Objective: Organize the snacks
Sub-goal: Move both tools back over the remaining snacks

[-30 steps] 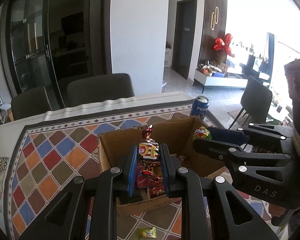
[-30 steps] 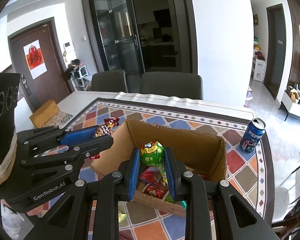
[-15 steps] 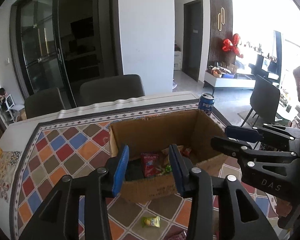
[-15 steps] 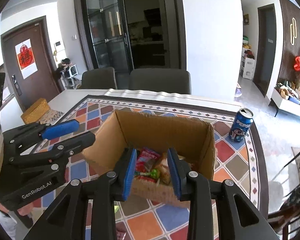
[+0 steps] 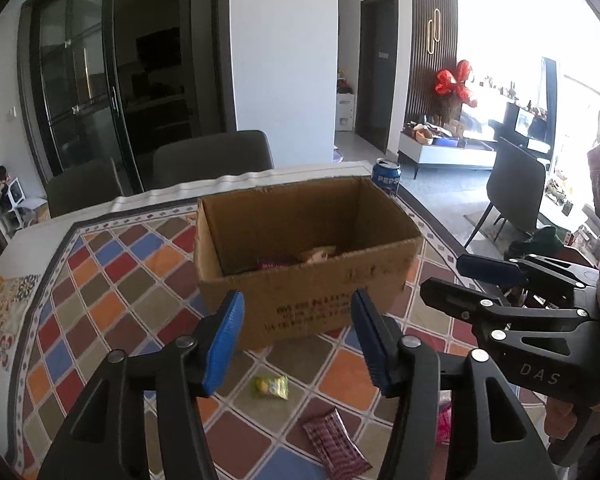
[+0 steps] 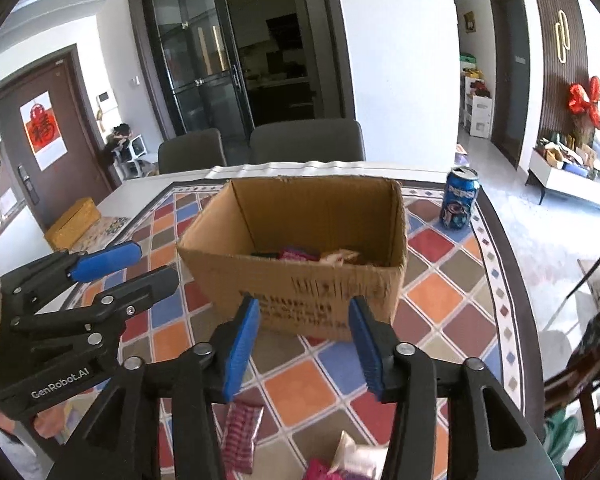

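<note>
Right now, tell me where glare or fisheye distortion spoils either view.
Left wrist view: the windows at right blow out to white; the box stays sharp, and walls and doors bow toward the edges. Right wrist view: even light, the can readable, the door frames curved, the wrappers at the bottom edge blurred.

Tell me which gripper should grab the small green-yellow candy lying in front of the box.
Left. The candy lies on the tablecloth just below the open left gripper, between its fingers. The right gripper is open too, but sits over a pink-red packet instead.
</note>
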Demonstrator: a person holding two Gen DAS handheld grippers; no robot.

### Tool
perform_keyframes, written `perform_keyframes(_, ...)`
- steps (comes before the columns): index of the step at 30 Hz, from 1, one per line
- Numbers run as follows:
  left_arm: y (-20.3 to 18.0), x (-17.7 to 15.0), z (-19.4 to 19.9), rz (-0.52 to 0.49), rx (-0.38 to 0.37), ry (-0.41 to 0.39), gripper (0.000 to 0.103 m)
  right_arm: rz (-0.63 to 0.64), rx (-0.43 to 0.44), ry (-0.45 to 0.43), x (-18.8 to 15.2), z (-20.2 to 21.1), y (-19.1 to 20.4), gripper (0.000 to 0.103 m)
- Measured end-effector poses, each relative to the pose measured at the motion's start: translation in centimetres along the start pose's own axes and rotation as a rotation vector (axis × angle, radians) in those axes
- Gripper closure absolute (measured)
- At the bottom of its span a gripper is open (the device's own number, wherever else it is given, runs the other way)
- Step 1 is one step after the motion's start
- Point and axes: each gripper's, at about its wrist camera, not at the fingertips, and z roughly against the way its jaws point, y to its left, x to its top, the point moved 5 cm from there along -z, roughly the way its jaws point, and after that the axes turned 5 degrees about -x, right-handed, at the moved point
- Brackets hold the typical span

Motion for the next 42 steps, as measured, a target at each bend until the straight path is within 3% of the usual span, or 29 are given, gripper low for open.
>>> perform_keyframes(8,-1.0,-3.2,-0.5,0.025,0.006,0.052,0.038,-0.023,-0.041,0.034,-3.2,0.5,-1.1,0.042)
perform_keyframes(13,-1.4,-5.4,-1.9,0.034,0.017,0.101,0.037,-0.050,-0.059,0.082,-5.8,-0.2,-2.2,0.036)
perform_keyframes(28,-1.5,-12.2,-6.4,0.124,0.042,0.283,0.035,-0.115,-0.119,0.232,-11.7,-3.1,-4.1,0.036)
perform_keyframes(42,-1.3,-15.5,-9.5,0.160,0.044,0.403,0.035,-0.130,-0.153,0.344,-15.0,-5.3,-4.8,0.036)
